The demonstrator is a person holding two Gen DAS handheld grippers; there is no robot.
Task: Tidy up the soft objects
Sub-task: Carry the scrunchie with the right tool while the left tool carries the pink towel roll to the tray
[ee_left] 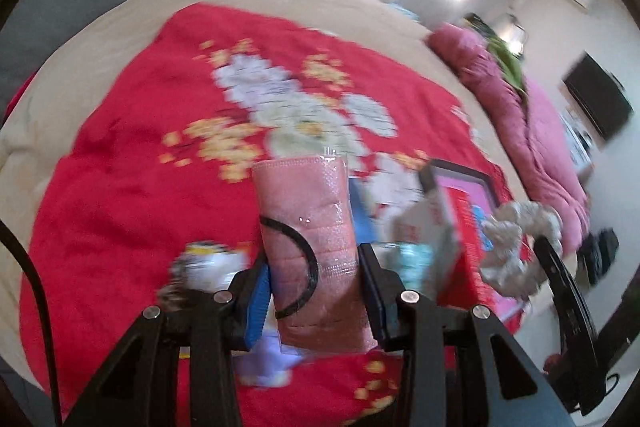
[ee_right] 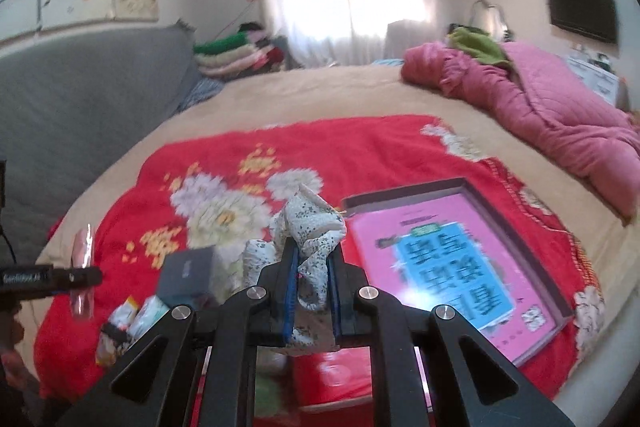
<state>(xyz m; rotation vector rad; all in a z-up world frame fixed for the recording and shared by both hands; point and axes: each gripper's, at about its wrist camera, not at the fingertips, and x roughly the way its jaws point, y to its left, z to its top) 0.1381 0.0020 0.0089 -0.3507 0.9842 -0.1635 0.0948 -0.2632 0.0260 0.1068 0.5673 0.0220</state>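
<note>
Above the red floral blanket (ee_right: 340, 155), my left gripper (ee_left: 314, 291) clamps a pink wrapped mask (ee_left: 314, 247); my right gripper (ee_right: 314, 291) clamps a speckled scrunchie (ee_right: 310, 231), left of the pink box (ee_right: 452, 267). Bare blanket stretches beyond.

Left wrist camera sits close above the red flower-print blanket (ee_left: 132, 163), looking along its fingers across the bed toward the bright window. Right wrist camera rides higher, facing the same way. Both share the blanket, the pink-lined flat box (ee_right: 452, 267) and the pink quilt (ee_left: 532, 131).
</note>
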